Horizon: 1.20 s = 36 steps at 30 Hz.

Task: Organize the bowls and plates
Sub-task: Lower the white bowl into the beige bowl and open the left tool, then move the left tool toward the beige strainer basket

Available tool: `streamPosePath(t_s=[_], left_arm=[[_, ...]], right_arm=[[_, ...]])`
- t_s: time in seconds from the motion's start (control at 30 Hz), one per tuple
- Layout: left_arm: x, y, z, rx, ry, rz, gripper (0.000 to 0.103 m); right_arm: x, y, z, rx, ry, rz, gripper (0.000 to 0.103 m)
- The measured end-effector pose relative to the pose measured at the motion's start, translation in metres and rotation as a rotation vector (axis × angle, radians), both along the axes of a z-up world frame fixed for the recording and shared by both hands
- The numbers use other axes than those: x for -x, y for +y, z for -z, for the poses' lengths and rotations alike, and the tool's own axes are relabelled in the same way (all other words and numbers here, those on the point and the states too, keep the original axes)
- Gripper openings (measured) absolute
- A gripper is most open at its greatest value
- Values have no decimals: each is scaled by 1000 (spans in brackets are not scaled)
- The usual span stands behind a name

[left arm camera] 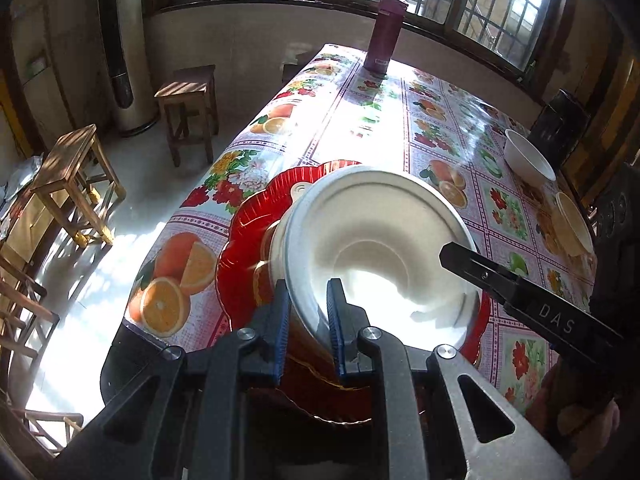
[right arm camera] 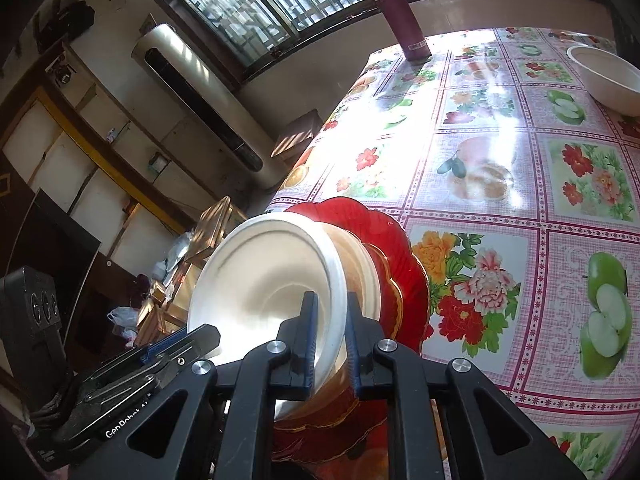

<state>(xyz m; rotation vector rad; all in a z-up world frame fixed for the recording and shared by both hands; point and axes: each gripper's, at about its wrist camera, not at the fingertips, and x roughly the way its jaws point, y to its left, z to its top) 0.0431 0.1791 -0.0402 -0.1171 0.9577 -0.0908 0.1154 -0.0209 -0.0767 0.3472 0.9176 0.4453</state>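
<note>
A stack of white bowls (left arm camera: 372, 240) is held tilted over a red plate (left arm camera: 248, 240) at the table (left arm camera: 360, 120) edge, its rim clamped by the left gripper (left arm camera: 308, 320) and right gripper (right arm camera: 330, 344), both angled downward. Two further bowls (left arm camera: 528, 156) are seen only from the left wrist.

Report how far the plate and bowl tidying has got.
Done: white bowls are nested on the red plates, forming one stack.
In hand: the left gripper and right gripper are each shut on the rim of the top white bowl, one on either side.
Left: a white bowl and another bowl sit loose at the table's right side.
</note>
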Motion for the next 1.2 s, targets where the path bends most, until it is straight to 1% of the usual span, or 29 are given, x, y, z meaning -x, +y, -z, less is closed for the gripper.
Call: streamPosePath(t_s=[0.17,0.23,0.27,0.3,0.33,0.37,0.4,0.43,0.47,0.5,0.57,0.63,0.7,0.77,0.8,0.93,1.0,1.03,1.1,1.2], left_arm=[[3,3,-1,-7,-17,-7,16],[4,5,-2,4,-26,-10,17],[6,7,-3,5,-30,-17,21],[6,8,-4,-3,-41,-27,32],[8,9,-6,-10,-57,-34,40],[11,10,-9,-13,-72,-40,64],[12,12,-11,-18,-87,-45,93],[15,13,-15,-24,-108,-44,99],[18,13,-18,-30,-130,-42,101],[21,13,-22,-34,-149,-44,101],[26,15,-30,-22,-189,-48,101],[29,15,-38,-13,-227,-50,101],[32,14,-47,-19,-268,-54,103],[35,13,-53,-16,-298,-59,103],[36,12,-55,-12,-309,-60,103],[37,6,-62,19,-337,-49,103],[36,-1,-64,18,-344,-40,103],[35,-7,-65,12,-348,-32,103],[33,-22,-67,1,-354,-8,103],[30,-51,-68,-41,-364,38,103]], right_arm=[[4,6,1,29,-22,-13,16],[5,8,0,42,-33,-19,16],[4,9,0,43,-34,-25,16],[4,9,0,40,-34,-31,16],[4,9,0,39,-37,-35,17],[5,9,0,38,-39,-39,20],[6,9,-1,34,-36,-44,21],[6,8,-1,22,-30,-53,26],[7,7,-2,8,-31,-61,34],[9,7,-4,-1,-37,-66,37],[12,5,-9,-21,-49,-84,52],[15,0,-15,-64,-71,-99,58],[17,-5,-21,-102,-93,-118,63],[20,-13,-29,-150,-124,-126,70],[22,-18,-32,-174,-144,-123,72],[28,-41,-47,-259,-232,-110,88],[30,-54,-53,-271,-268,-84,94],[30,-60,-55,-274,-279,-71,102],[28,-74,-57,-284,-289,-56,103],[24,-96,-57,-266,-276,-17,103]])
